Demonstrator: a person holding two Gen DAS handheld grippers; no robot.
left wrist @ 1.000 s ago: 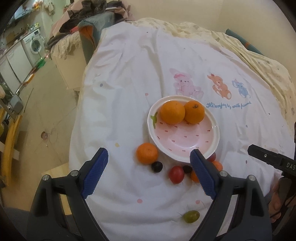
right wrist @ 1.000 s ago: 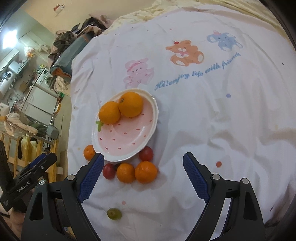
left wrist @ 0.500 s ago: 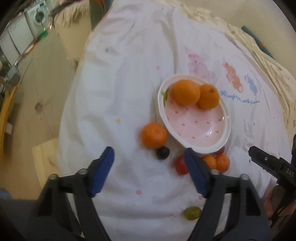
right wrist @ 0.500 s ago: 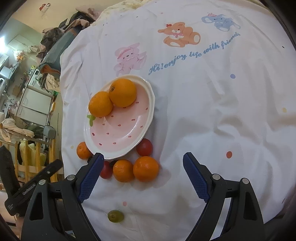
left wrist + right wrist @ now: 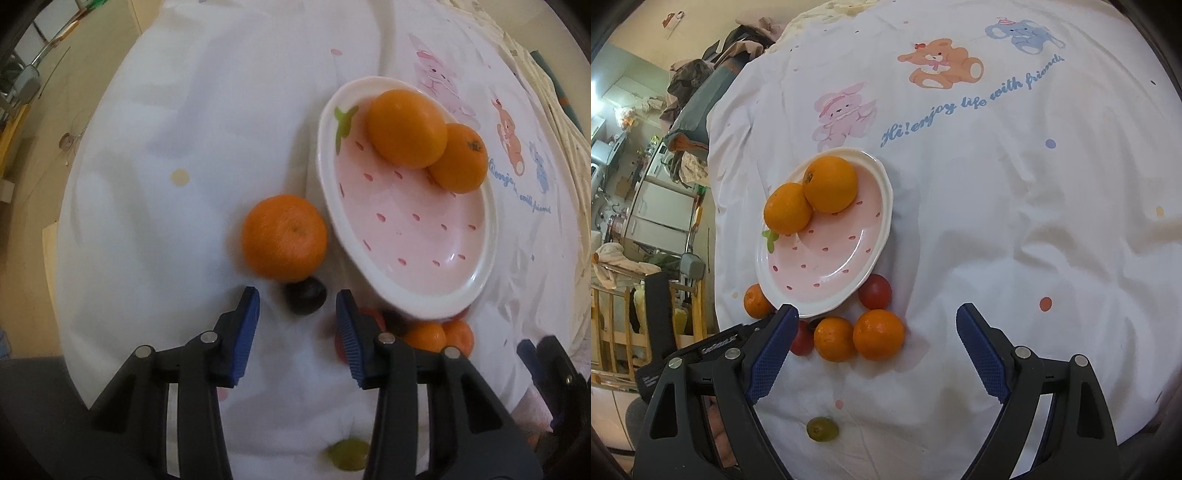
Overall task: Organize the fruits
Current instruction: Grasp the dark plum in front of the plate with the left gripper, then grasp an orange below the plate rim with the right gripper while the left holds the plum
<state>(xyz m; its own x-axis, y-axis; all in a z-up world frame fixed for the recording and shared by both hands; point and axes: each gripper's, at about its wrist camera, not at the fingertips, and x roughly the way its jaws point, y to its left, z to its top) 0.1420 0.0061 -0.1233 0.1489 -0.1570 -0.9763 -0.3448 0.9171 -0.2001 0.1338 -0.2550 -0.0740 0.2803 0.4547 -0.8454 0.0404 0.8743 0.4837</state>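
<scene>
While closing, left gripper (image 5: 297,300) straddles dark grape (image 5: 304,301)

Private home — lived-in bedroom or bed-sitting area. Evidence: white cotton bedsheet with printed cartoon bear, rabbit and elephant (image 5: 960,206) over soft rumpled surface; cream patterned quilt (image 5: 565,122) at far edge. Heap of dark crumpled clothing (image 5: 713,70) piled beside bed. White household cabinets and appliances (image 5: 653,206) beyond — domestic kitchen or laundry corner. Wooden slatted frame (image 5: 605,332) at left. Beige tiled floor (image 5: 33,177).
</scene>
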